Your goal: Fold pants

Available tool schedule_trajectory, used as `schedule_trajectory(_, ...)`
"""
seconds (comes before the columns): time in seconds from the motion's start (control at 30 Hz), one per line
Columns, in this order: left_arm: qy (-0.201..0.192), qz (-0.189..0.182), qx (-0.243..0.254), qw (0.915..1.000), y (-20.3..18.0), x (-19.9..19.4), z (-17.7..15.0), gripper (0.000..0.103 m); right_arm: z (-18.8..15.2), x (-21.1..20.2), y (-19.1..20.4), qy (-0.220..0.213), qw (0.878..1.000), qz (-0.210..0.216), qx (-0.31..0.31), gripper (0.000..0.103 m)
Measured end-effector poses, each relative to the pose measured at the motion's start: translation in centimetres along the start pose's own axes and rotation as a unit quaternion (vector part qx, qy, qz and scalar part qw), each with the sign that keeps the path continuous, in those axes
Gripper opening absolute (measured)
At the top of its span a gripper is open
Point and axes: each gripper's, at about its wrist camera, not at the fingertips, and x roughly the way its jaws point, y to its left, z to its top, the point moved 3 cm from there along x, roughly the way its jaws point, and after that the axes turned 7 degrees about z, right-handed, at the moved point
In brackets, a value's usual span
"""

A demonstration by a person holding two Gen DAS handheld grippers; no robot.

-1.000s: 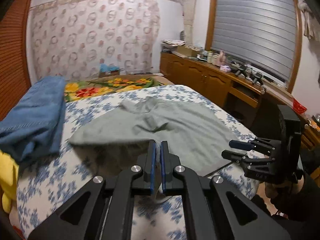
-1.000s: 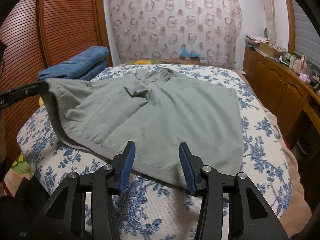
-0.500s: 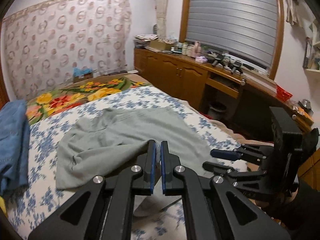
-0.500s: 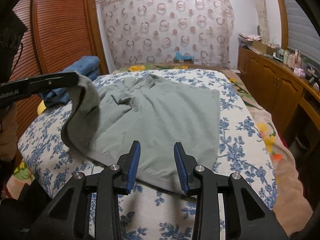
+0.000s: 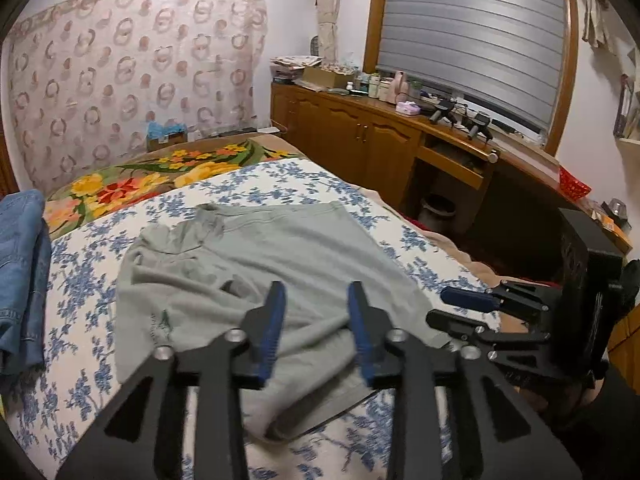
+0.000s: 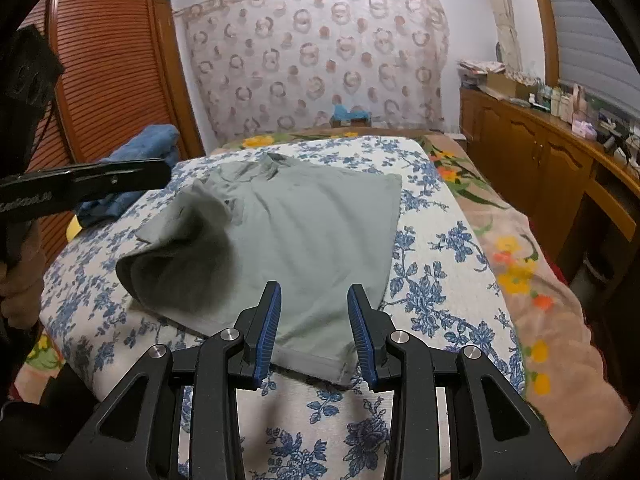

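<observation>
The left tongs (image 5: 316, 322) are opening, dropping the pants (image 6: 320, 232) folded near the bed's (image 6: 436, 280) front edge; the right tongs (image 6: 314, 330) stand apart, empty.

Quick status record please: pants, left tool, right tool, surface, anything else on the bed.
pants: grey-green pants, lying on the bed, one side folded over onto the rest
left tool: left tool, jaws opening, nothing pinched, above the pants' near edge
right tool: right tool, open, empty, over the near hem
surface: blue floral bedspread
other: blue jeans piled at the bed's left side, apart from the pants
</observation>
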Motion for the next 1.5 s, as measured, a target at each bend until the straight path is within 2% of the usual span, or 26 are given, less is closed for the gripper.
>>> schedule_trajectory(0.03,0.0,0.005,-0.003,1.0,0.4,-0.1,-0.3,0.052,0.0,0.1,0.1,0.001,1.0,0.001,0.0,0.034)
schedule_trajectory(0.1,0.001,0.005,-0.009,0.9999,1.3,-0.3,-1.0,0.058,0.1,0.4,0.4,0.002,1.0,0.003,-0.003,0.034)
schedule_trajectory(0.4,0.032,0.051,-0.046,0.9971,6.1,0.2,-5.3,0.058,1.5,1.8,1.6,0.008,0.999,0.017,-0.03,0.034)
schedule_trajectory(0.7,0.07,0.06,-0.047,0.9947,6.3,2.1,-8.4,0.058,2.6,5.0,3.9,0.036,0.996,0.052,-0.061,0.033)
schedule_trajectory(0.97,0.074,0.059,-0.056,0.9939,6.6,2.1,-9.1,0.058,2.4,7.5,3.6,0.07,0.994,0.041,-0.069,0.03)
schedule_trajectory(1.07,0.072,0.059,-0.061,0.9938,6.8,1.9,-9.1,0.058,2.3,8.2,3.7,0.082,0.993,0.049,-0.072,0.022)
schedule_trajectory(1.13,0.067,0.06,-0.063,0.9939,6.8,1.7,-9.1,0.058,2.2,8.2,3.9,0.087,0.992,0.059,-0.074,0.01)
schedule_trajectory(1.27,0.061,0.063,-0.062,0.9943,6.8,1.2,-8.8,0.058,2.3,7.4,4.3,0.074,0.992,0.071,-0.077,0.003)
schedule_trajectory(1.5,0.041,0.062,-0.061,0.9954,6.5,0.1,-7.7,0.058,4.0,3.8,5.5,0.015,0.994,0.073,-0.084,0.002)
